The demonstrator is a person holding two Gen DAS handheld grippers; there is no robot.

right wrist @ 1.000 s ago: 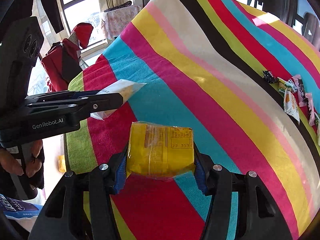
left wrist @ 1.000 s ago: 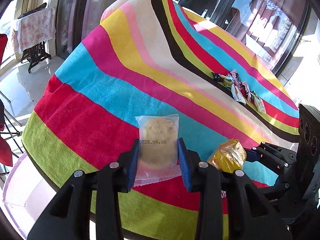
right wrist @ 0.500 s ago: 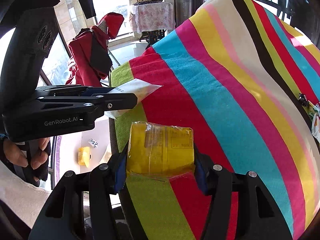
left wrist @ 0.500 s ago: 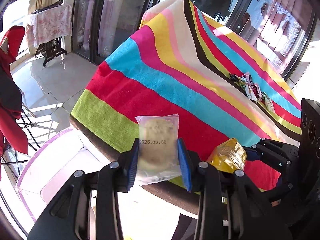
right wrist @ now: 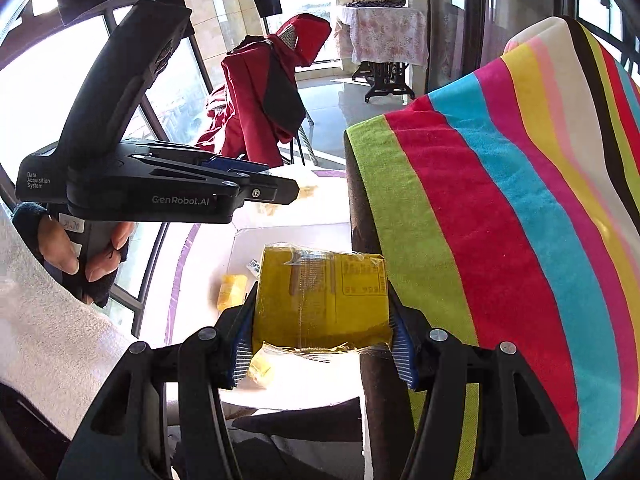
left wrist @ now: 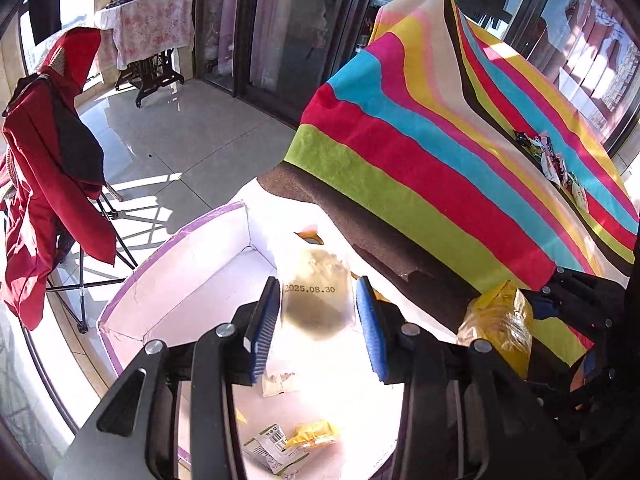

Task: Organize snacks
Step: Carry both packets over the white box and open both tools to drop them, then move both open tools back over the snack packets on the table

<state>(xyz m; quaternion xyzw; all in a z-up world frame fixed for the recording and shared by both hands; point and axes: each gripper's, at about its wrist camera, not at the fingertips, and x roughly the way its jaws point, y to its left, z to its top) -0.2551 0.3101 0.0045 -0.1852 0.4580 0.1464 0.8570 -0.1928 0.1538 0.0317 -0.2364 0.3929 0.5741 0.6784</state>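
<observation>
Hovering over the white box (left wrist: pixel 188 280) beside the striped table (left wrist: pixel 460 168), the left gripper (left wrist: pixel 318 320) spreads its jaws, the clear cookie packet (left wrist: pixel 318 296) loose between them; the right gripper (right wrist: pixel 322 340), jaws easing apart, pinches the yellow packet (right wrist: pixel 324 300).

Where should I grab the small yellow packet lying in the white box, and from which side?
Pinch the small yellow packet across its short width, near the middle, coming straight down from above. It lies flat on the floor of the box, whose walls likely block a sideways approach, and a white packet sits against its left end.
</observation>
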